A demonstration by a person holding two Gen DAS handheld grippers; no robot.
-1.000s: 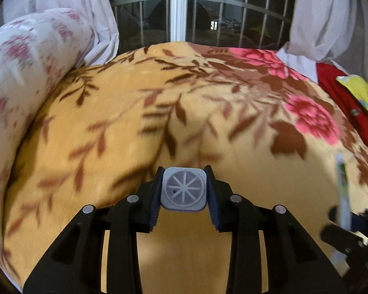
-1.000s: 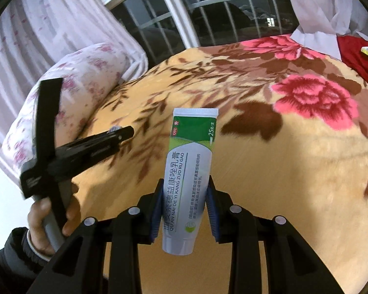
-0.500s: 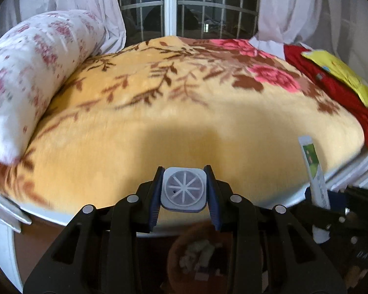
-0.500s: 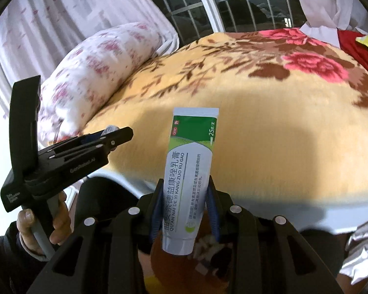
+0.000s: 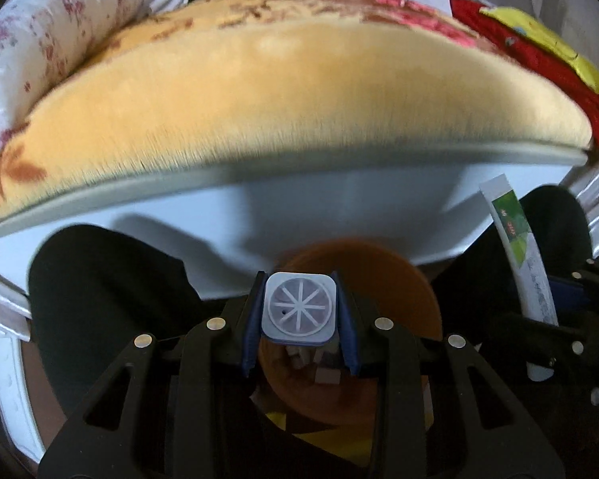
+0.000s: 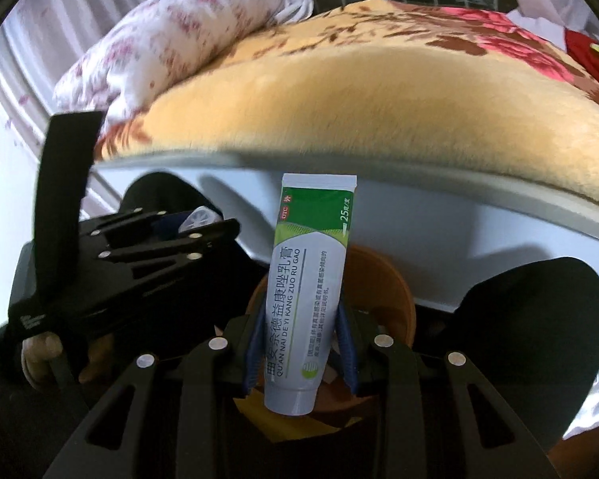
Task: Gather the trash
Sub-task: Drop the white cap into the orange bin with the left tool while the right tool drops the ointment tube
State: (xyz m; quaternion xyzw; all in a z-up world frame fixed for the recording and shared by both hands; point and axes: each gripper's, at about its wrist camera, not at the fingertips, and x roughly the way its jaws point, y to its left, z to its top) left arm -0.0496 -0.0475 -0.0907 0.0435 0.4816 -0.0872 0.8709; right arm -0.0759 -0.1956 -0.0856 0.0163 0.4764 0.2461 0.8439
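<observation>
Item: ointment tube (image 6: 307, 291), clamped in my right gripper (image 6: 301, 353); square cap (image 5: 298, 305), clamped in my left gripper (image 5: 298, 315). Both above the brown bin (image 5: 395, 279) by the bed edge (centre over its mouth before releasing).

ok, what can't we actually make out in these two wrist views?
- Bin contents: left wrist view, mostly behind the left gripper and its square white piece; only a few blurred scraps show.
- Bin base: both views, covered by gripper bodies.
- Tube cap end: right wrist view, blocked by the right gripper.
- Tube small print: too small.
- Bed blanket edge: motion-blurred in both views.
</observation>
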